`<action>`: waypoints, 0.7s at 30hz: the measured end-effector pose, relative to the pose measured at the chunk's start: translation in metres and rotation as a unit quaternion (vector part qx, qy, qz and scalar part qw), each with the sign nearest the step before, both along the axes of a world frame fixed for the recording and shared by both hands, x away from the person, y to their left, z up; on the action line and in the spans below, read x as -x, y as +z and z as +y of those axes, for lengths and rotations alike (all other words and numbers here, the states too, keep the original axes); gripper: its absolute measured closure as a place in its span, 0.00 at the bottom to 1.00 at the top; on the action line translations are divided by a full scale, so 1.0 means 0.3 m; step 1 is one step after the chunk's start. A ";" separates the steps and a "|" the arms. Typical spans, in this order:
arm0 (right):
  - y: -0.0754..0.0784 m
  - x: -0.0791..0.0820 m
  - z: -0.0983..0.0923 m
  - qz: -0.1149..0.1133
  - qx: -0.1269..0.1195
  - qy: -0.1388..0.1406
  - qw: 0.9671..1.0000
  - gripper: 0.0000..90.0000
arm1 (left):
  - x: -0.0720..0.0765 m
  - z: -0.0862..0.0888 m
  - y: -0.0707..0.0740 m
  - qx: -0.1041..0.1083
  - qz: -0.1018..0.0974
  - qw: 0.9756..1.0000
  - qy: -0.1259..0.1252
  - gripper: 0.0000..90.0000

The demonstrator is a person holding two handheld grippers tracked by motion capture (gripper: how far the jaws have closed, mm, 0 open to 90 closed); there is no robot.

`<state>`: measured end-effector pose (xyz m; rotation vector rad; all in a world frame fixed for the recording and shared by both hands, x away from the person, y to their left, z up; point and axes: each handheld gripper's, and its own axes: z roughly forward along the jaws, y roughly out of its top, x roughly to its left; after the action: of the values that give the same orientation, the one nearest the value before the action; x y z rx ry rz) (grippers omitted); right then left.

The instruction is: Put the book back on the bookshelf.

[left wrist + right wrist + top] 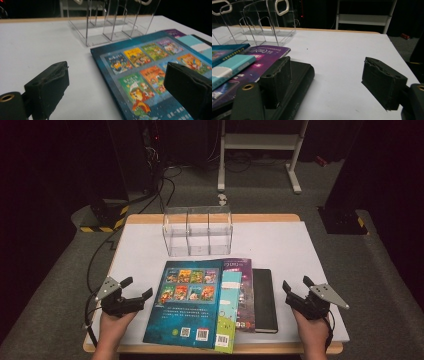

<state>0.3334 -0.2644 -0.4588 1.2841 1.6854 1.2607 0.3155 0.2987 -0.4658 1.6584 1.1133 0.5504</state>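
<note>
Blue picture book [187, 302] flat on tabletop [140, 255], long axis running away from person, just inboard of left tool [136, 289]; black notebook [264, 299] beside right tool [296, 284]. Both tools open, empty.

High view looks down from the table's [140, 250] near edge; both gripper views skim low, sharing the clear rack [198, 230].

Clear plastic file rack [198, 235] stood at far side of white table [135, 255]. White metal stand [260, 142] and black cables [160, 190] on grey floor beyond.
</note>
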 end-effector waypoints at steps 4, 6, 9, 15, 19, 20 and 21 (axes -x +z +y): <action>0.025 0.000 0.052 0.002 0.008 0.003 1.000 0.26 | 0.007 0.006 -0.038 0.013 0.042 0.999 -0.008 0.09; 0.036 -0.014 0.084 0.013 0.005 0.014 1.000 0.24 | 0.014 0.005 -0.057 0.027 0.055 0.998 -0.016 0.15; 0.053 -0.034 0.130 0.011 0.027 0.033 0.999 0.23 | 0.008 -0.023 -0.076 0.012 0.103 0.994 -0.036 0.17; 0.027 0.006 0.181 0.026 0.018 0.081 0.996 0.24 | 0.013 -0.098 -0.088 0.005 0.148 0.987 -0.064 0.18; 0.007 0.035 0.207 0.046 -0.011 0.130 0.990 0.18 | 0.014 -0.159 -0.096 -0.042 0.159 0.984 -0.063 0.13; 0.007 0.035 0.207 0.046 -0.011 0.130 0.990 0.18 | 0.013 -0.162 -0.098 -0.040 0.158 0.985 -0.060 0.13; 0.006 0.043 0.222 0.050 -0.007 0.136 0.989 0.18 | 0.010 -0.163 -0.100 -0.036 0.161 0.985 -0.058 0.12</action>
<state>0.3206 -0.1977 -0.4569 1.1709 1.9798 1.3839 0.3125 0.2499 -0.4958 1.9087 1.2288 0.2547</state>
